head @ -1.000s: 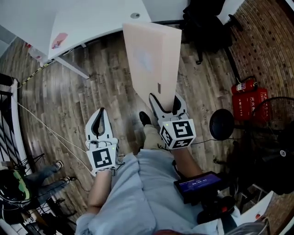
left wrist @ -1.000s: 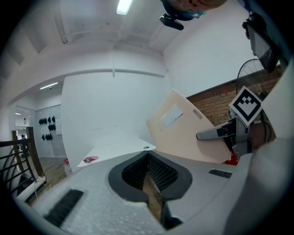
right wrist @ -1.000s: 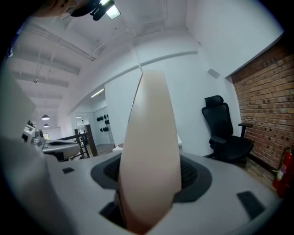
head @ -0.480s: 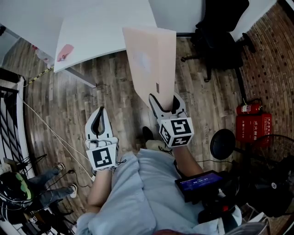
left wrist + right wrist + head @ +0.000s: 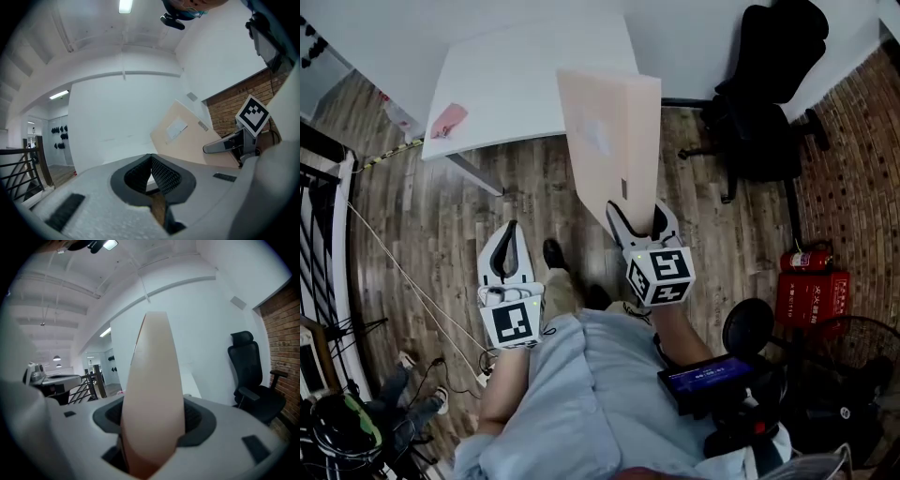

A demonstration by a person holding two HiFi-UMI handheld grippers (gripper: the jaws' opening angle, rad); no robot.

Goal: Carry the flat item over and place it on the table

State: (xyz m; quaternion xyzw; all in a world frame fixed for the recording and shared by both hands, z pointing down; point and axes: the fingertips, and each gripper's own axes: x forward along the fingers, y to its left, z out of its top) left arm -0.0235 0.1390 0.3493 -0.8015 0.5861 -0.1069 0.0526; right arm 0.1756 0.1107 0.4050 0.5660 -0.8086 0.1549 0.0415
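The right gripper (image 5: 152,423) has its two jaws clamped on the lower edge of the one flat item (image 5: 152,376), a pale beige board seen edge-on here, which fills the gap between the ribbed pads and rises straight out from them. In the head view the same right gripper (image 5: 639,221) pinches the narrow near end of the flat item (image 5: 609,141), which widens away from the jaws and is held in the air above the wooden floor (image 5: 441,216). Its far end overlaps the near edge of the single white desk (image 5: 516,84) in that view, and it carries a faint pale label and one small dark tag. The left gripper (image 5: 151,161) has its jaws drawn together at the tips with nothing between them; from its camera the flat item (image 5: 187,136) shows off to the right, well apart. In the head view the left gripper (image 5: 508,246) hangs beside the right one, each with one marker cube. One pink object (image 5: 448,120) lies on the desk, one black office chair (image 5: 769,103) stands to its right, and one red fire extinguisher (image 5: 806,258) lies by the brick wall.
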